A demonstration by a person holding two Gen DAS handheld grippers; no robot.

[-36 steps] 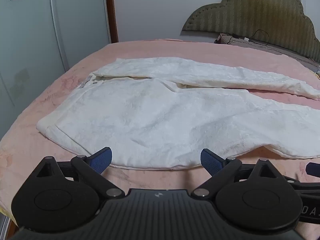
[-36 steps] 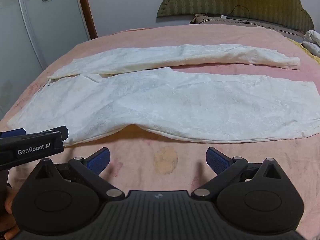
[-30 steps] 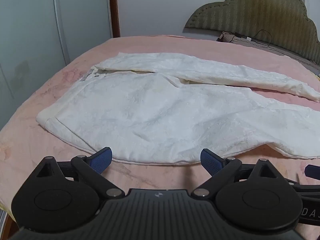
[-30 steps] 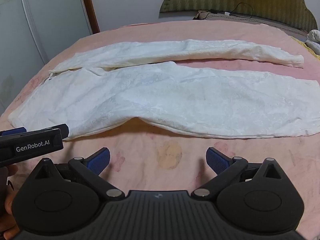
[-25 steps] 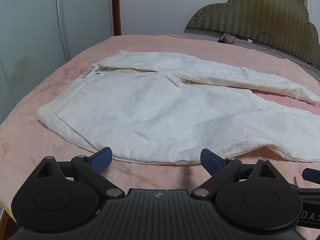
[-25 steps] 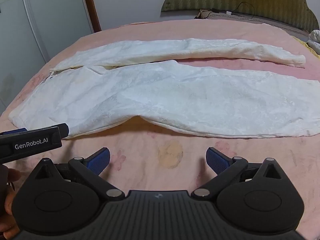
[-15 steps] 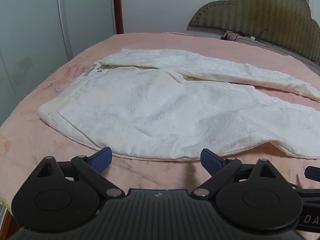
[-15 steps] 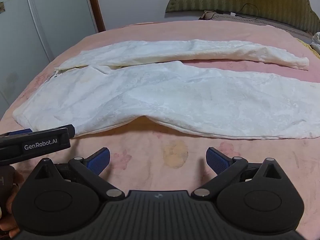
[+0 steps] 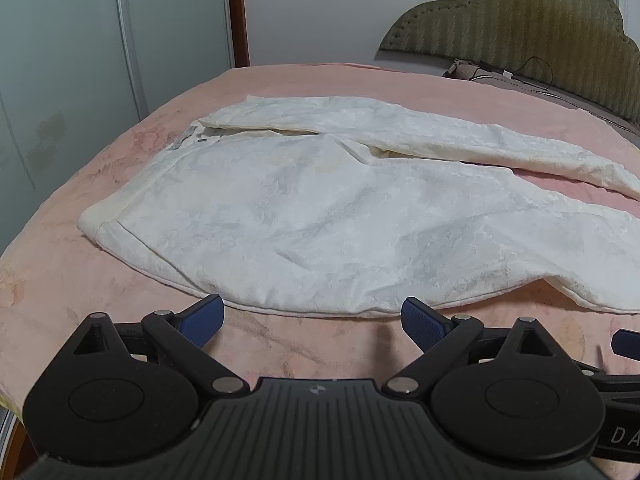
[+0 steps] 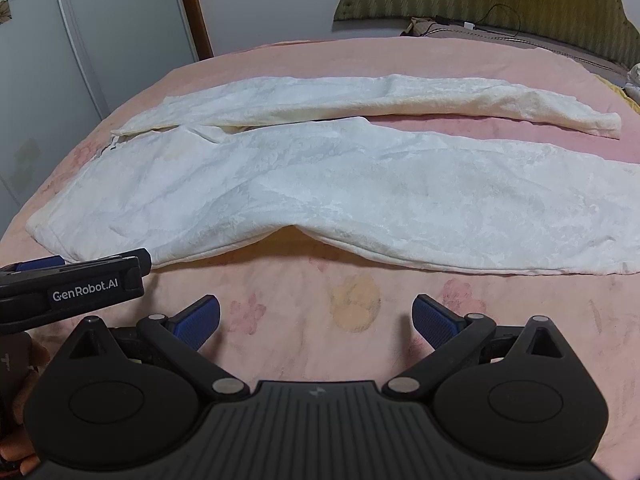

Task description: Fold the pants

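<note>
White pants (image 9: pixel 304 216) lie spread flat on the pink bed (image 9: pixel 280 344), waistband to the left, both legs running to the right. In the right wrist view the pants (image 10: pixel 360 200) show whole, the far leg narrower and the near leg wide. My left gripper (image 9: pixel 312 320) is open and empty, just short of the pants' near edge by the waist. My right gripper (image 10: pixel 316 320) is open and empty over bare bedspread, a little short of the near leg's edge. The left gripper's side (image 10: pixel 72 288) shows at the left of the right wrist view.
A padded olive headboard (image 9: pixel 532 28) with a cable and pillow stands at the back right. Wardrobe doors (image 9: pixel 100 60) stand along the left of the bed. The bed's left edge (image 9: pixel 24 248) curves down close to the waistband.
Both grippers have moved slightly forward toward the pants' near edge and shifted a little right. Both stay open. The pants have not moved.
</note>
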